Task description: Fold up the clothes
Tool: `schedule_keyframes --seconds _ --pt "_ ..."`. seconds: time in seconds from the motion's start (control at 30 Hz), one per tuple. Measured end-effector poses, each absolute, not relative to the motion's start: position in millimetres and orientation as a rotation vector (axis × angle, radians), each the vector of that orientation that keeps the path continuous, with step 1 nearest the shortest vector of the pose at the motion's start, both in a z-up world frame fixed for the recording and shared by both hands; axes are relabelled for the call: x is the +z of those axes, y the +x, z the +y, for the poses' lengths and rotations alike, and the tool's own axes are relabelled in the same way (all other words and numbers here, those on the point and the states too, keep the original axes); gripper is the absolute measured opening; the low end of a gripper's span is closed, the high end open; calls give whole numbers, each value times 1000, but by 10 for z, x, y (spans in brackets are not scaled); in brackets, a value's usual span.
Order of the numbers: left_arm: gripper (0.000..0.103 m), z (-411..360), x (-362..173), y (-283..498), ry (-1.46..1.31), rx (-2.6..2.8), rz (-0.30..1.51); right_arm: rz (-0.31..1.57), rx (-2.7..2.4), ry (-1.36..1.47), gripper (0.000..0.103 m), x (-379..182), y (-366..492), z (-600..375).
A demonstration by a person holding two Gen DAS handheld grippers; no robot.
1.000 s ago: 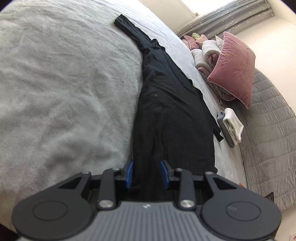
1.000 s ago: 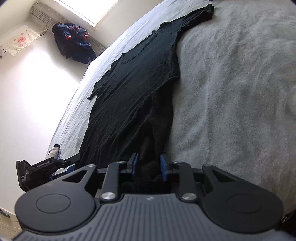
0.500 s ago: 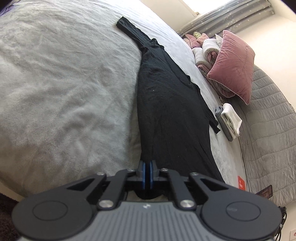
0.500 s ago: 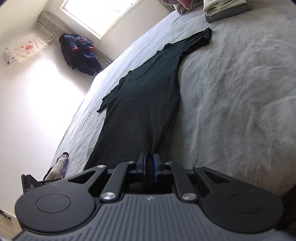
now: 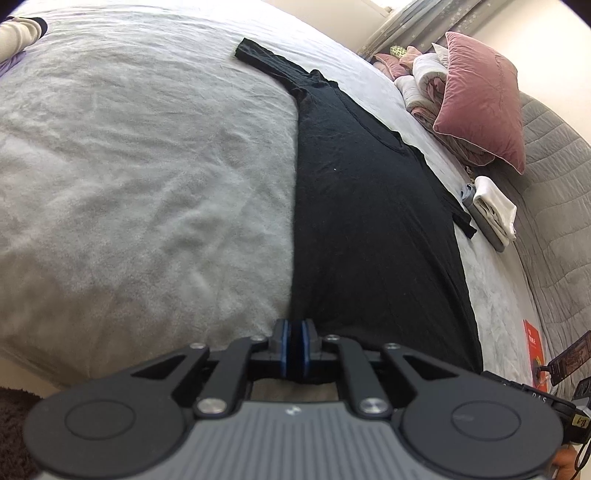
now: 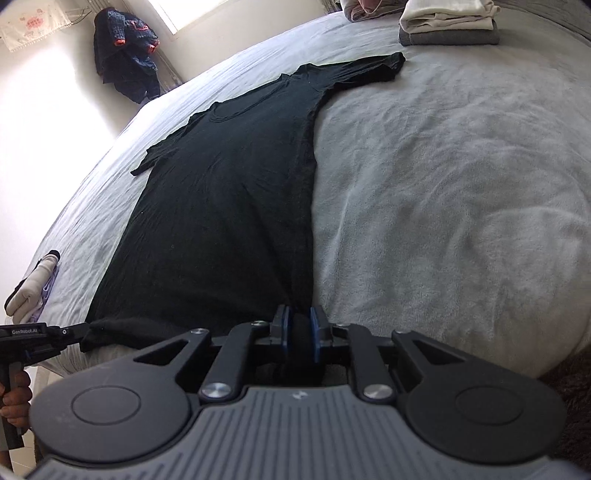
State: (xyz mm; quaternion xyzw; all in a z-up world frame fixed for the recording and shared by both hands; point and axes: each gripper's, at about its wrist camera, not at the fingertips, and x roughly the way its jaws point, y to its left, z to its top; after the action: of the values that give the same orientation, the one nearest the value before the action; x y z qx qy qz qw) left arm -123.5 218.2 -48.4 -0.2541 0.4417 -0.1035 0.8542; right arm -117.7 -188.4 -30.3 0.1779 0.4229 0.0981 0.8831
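Since a second ago our jaws, which then stood spread over the near hem, have come together on it, and both are now easing apart a little again. Dark cloth fills the gap of the left gripper [image 5: 294, 334], its blue pads [image 5: 283, 343] nearly together and still pinching the hem corner. The right gripper [image 6: 299, 334] stands a shade wider, with a thicker bunch of the same hem between its pads [image 6: 314, 338].

Outward from the fingers, the black T-shirt [image 5: 369, 206] lies flat and lengthwise on the pale grey blanket [image 5: 147, 166], running from our jaws at 6 o'clock towards 12, one short sleeve reaching out at 11 o'clock in the left view, the other at 3. It also looks more smoothed than it did a second ago.

We judge the step in hand to be gripping the two hem corners, with no fold made yet. The next move calls for a firm hold on both corners, then lifting them together and carrying the hem up towards the collar, hands kept level so the edge stays straight.

Counting: one T-shirt to fold; two grippers; one stack of folded clothes [image 6: 448, 22] at 1 o'clock in the right view; one pink cushion [image 5: 480, 99] at 2 o'clock in the left view, on a heap of bedding; one dark garment [image 6: 125, 55] hanging by the window at 11 o'clock in the right view.
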Motion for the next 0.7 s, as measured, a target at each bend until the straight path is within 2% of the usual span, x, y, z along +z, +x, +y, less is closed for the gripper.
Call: schedule_keyframes --seconds 0.03,0.07,0.1,0.27,0.33,0.4,0.53,0.57,0.6,0.63,0.67,0.7 --pt "25 2187 -473 -1242 -540 -231 923 880 194 341 26 -276 -1174 -1857" --pt "36 2179 -464 -1253 -541 -249 919 872 186 321 35 -251 -1180 -1843" --pt "42 2163 -455 -1267 -539 -269 917 865 177 301 40 -226 -1187 -1828" --pt "43 2089 -457 -1332 -525 -288 934 815 224 243 42 -104 -1234 -1705" --pt "40 2098 -471 -1351 -546 -288 929 812 267 230 45 -66 -1263 -1641" --pt "36 2116 -494 -1359 -564 -282 927 809 251 245 52 -65 -1315 -1672" --pt "26 2158 -542 -1370 -590 -267 924 830 224 321 52 -144 -1393 -1811" --pt "20 2170 -557 -1369 -602 -266 924 843 229 347 52 -185 -1404 -1836" --pt "9 2179 -573 -1368 -615 -268 928 856 235 373 52 -226 -1416 -1861" --pt "5 2187 -589 -1367 -630 -269 933 872 243 386 51 -270 -1426 -1855" --pt "5 2195 -605 -1366 -644 -271 939 887 252 398 36 -313 -1437 -1850" --pt "5 2209 -590 -1380 -655 -272 935 890 263 400 6 -339 -1442 -1837"
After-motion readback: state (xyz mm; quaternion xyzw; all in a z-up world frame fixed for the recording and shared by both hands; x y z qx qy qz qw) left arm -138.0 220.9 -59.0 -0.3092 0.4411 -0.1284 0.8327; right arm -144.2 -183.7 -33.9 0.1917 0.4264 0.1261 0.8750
